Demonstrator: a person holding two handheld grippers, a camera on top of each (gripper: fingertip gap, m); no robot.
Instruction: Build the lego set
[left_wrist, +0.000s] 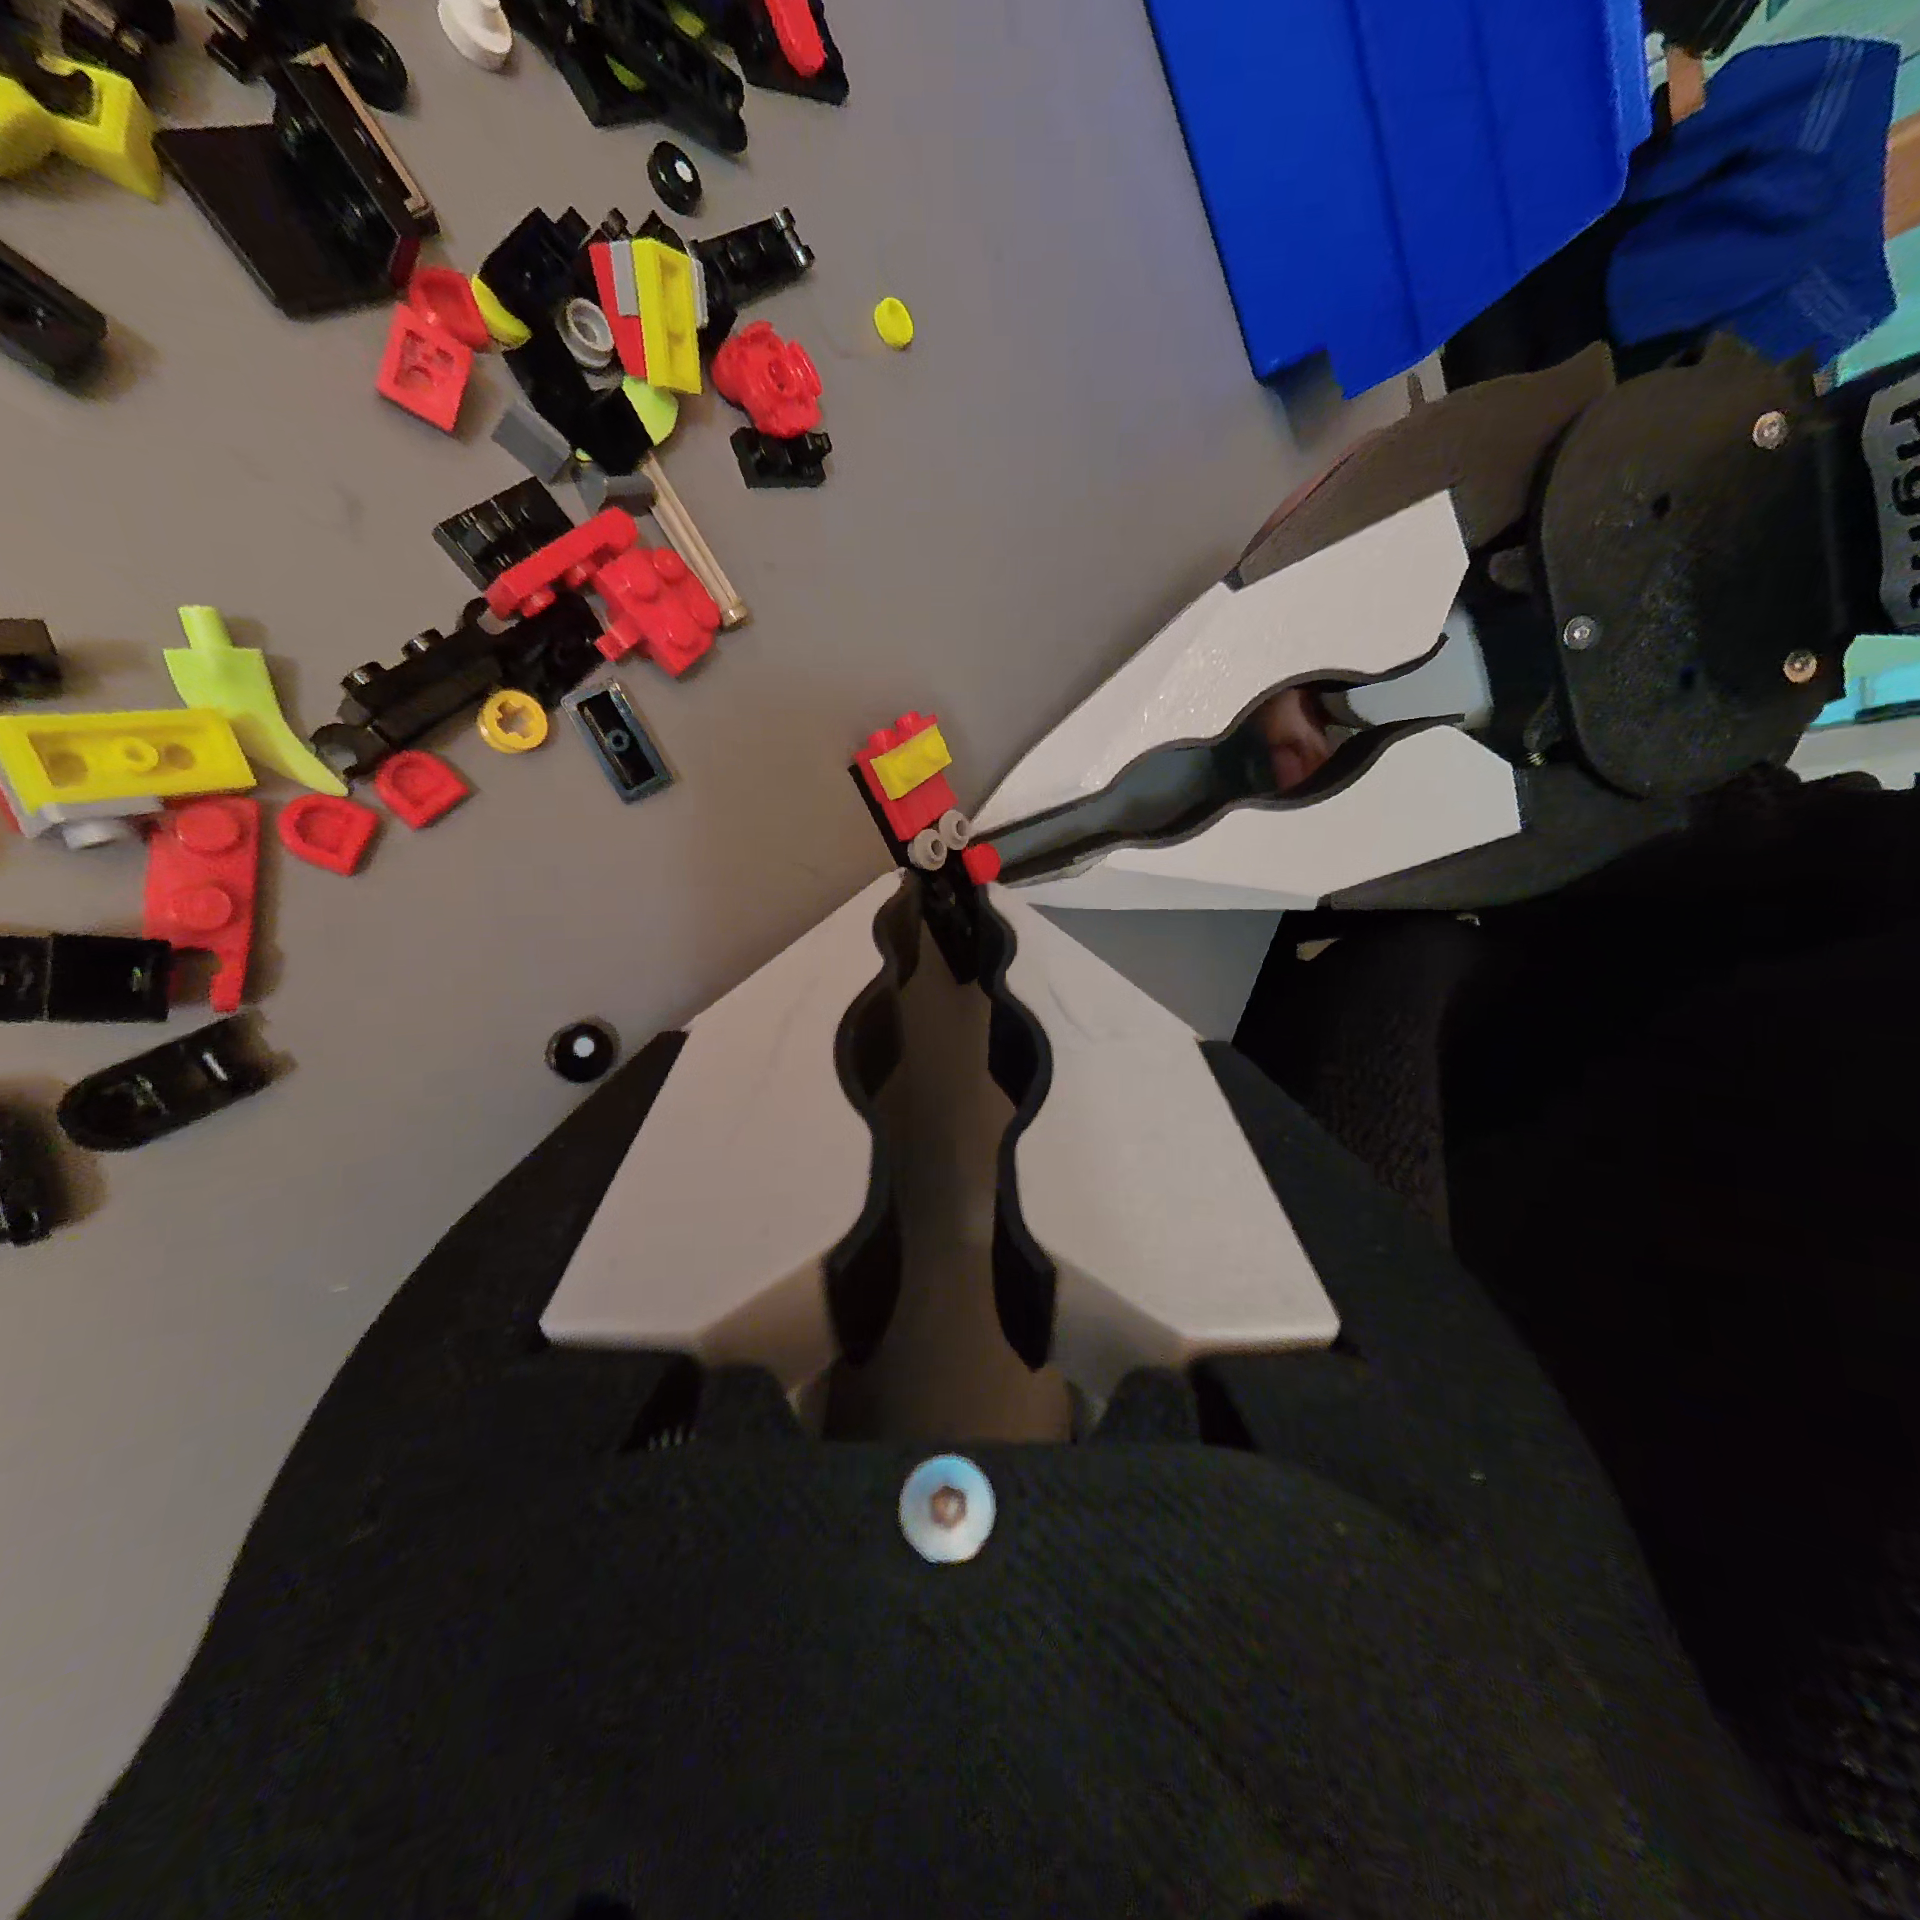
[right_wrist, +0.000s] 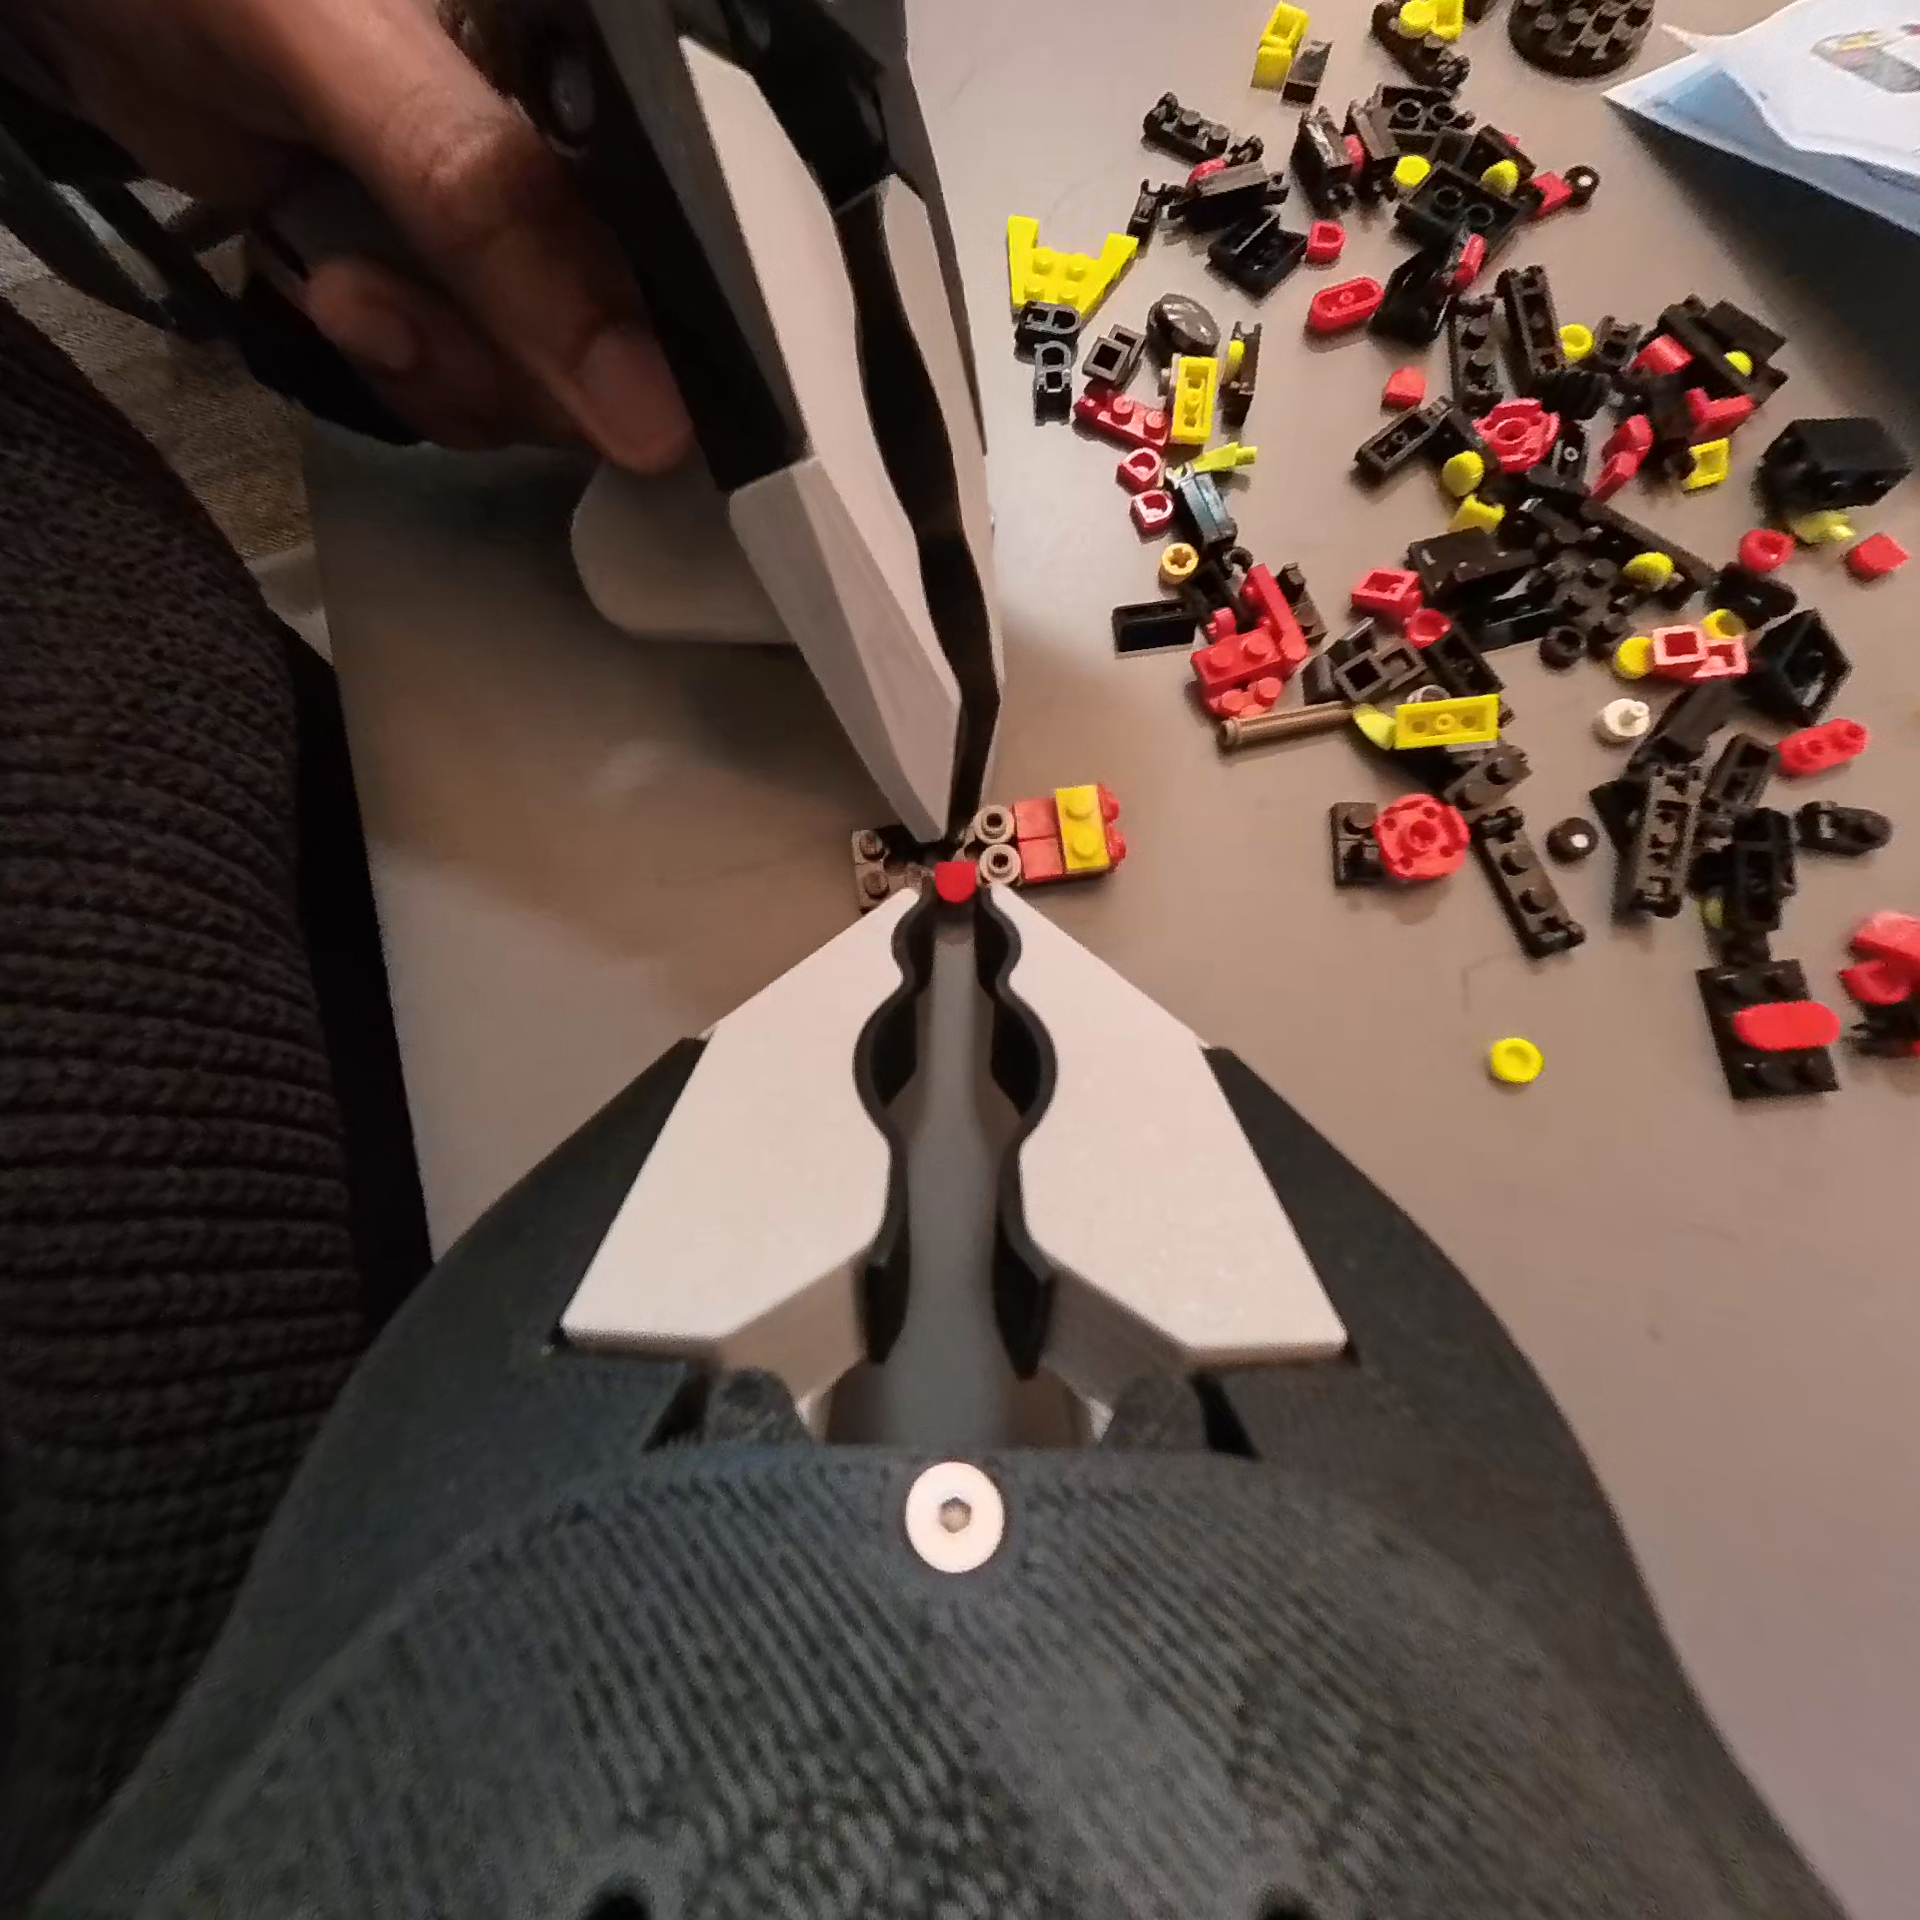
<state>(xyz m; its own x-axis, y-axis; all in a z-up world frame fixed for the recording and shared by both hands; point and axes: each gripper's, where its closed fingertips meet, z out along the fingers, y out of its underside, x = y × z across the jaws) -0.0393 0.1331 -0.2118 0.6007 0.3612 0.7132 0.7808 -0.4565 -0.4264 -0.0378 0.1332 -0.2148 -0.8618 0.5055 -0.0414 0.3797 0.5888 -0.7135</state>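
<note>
Model (left_wrist: 914, 800) of black, red, yellow and grey bricks held above grey counter (left_wrist: 831, 156), left tool (left_wrist: 948, 914) clamped on its black end. Right tool (right_wrist: 953, 896) clamped on small red piece (right_wrist: 952, 880), touching model beside grey studs. Loose bricks (right_wrist: 1507, 499) scattered on counter, well apart.

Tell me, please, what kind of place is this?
Probably an indoor hobby or work table. A plain grey tabletop carries scattered loose Lego pieces, a printed instruction booklet lies at its far edge, and a blue plastic bin stands nearby.
</note>
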